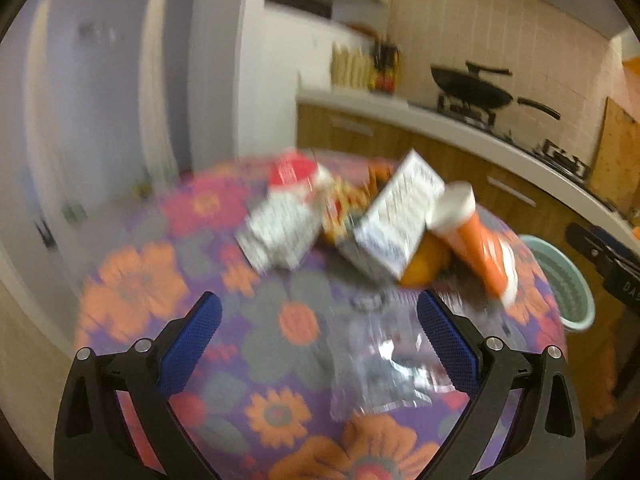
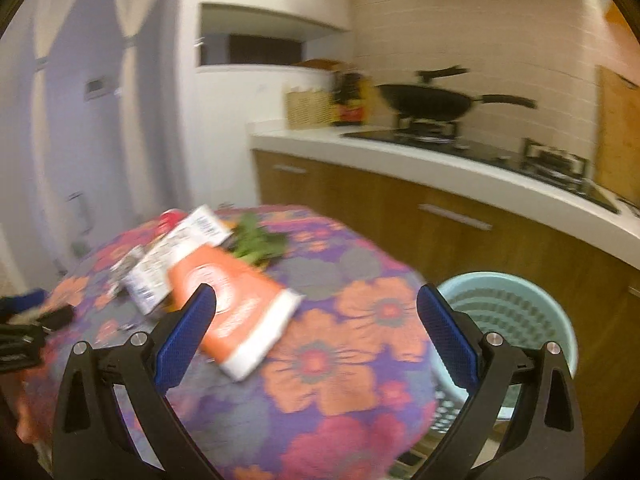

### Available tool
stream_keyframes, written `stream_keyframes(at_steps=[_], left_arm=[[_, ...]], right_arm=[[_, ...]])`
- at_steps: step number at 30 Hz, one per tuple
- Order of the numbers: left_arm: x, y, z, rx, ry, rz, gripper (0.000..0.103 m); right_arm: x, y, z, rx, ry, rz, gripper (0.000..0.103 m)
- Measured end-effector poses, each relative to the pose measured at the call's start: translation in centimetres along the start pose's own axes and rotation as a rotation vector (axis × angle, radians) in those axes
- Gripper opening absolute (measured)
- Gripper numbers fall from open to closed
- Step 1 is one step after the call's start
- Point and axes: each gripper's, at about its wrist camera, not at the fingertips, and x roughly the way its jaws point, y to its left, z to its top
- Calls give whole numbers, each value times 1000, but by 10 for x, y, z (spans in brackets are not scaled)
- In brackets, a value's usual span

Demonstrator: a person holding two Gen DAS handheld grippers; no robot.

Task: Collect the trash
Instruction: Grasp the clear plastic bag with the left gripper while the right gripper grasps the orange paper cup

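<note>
Both grippers [image 1: 319, 308] [image 2: 316, 300] wide open (blurred) above tbl [image 2: 340, 360] w/ trash.

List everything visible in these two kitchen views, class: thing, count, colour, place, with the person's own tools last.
Tube: one, orange and white, on table.
Boxes: two or more, white, piled mid-table.
Wrapper: one, clear, table front.
Greens: one bunch, green, behind boxes.
Table: one, floral purple cloth.
Bin: one, pale green, beside table.
Wok: one, black, on stove.
Left gripper: open, over wrapper.
Right gripper: open, near tube.
</note>
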Motion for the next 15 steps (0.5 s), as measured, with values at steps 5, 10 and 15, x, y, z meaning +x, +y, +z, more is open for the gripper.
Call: stream_keyframes(at_steps=[5,10,15], left_arm=[[37,-10,-13,-24,142,-122,91],[58,-30,-19,10,227,-97,85],[70,-48,-24,54,272,-80,72]], right_arm=[[13,17,-5,-58,44,61,95],[23,16,-6,-70,74,100,95],[34,8,-5,-63,93,146,95]])
